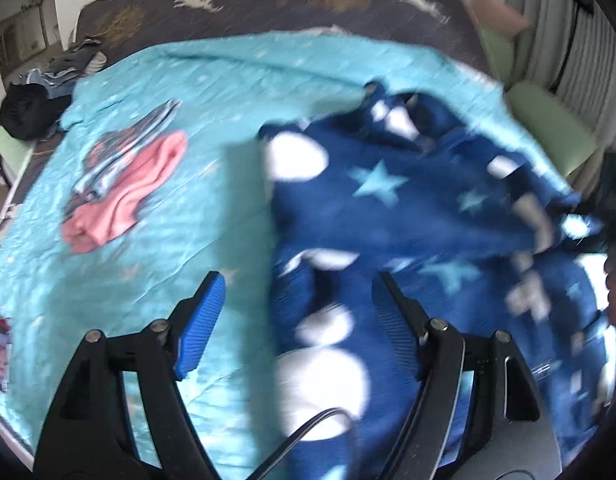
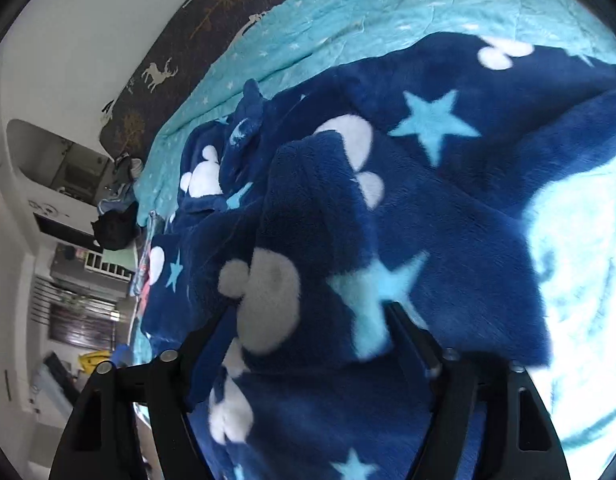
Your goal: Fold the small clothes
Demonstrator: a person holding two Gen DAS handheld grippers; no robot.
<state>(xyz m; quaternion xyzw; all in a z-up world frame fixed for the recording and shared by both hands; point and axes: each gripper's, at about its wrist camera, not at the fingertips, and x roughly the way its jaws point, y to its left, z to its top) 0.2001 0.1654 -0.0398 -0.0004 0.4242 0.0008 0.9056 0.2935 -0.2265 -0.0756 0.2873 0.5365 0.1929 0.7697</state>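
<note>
A dark blue fleece garment (image 1: 408,216) with white mouse heads and light blue stars lies crumpled on the turquoise bedspread (image 1: 180,240). In the left wrist view my left gripper (image 1: 296,292) is open, its blue left pad (image 1: 202,320) over the bedspread and its right finger over the garment's near edge. In the right wrist view the same garment (image 2: 388,200) fills the frame and drapes over my right gripper (image 2: 308,316). Its fingers stand apart with fleece between them; the tips are hidden by fabric.
A folded pink piece (image 1: 124,200) and a striped folded piece (image 1: 124,152) lie on the bedspread's left. A dark deer-print cover (image 1: 268,4) runs along the far edge. Dark clothes (image 1: 24,112) are piled far left. Green cushions (image 1: 548,128) lie at right.
</note>
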